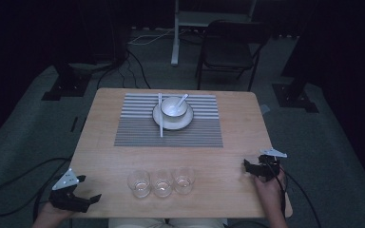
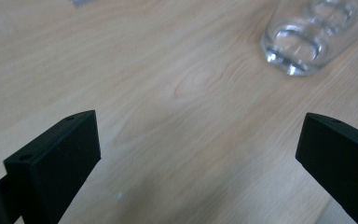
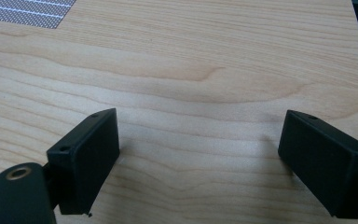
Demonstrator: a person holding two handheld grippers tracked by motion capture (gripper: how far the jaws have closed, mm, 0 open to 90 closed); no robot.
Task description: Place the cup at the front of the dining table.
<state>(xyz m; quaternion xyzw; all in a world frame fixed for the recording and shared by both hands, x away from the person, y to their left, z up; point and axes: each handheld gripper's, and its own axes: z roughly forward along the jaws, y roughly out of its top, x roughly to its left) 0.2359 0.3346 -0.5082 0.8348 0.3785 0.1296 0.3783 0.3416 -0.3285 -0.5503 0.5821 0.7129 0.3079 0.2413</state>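
Both jaws spread wide: the left hand-held gripper [image 1: 78,198] hovers at the desk's [image 1: 237,142] near left corner beside three glasses [image 1: 161,182]; the right hand-held gripper [image 1: 256,167] sits near the right edge.

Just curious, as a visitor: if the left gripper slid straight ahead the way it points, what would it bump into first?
Probably the nearest glass: the left gripper, jaws open, points slightly left of it, so it might just miss.

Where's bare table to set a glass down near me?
Bare wood lies between the three glasses and the right gripper, and between the left gripper and the glasses. The placemat centre is crowded by plate, bowl and chopsticks.
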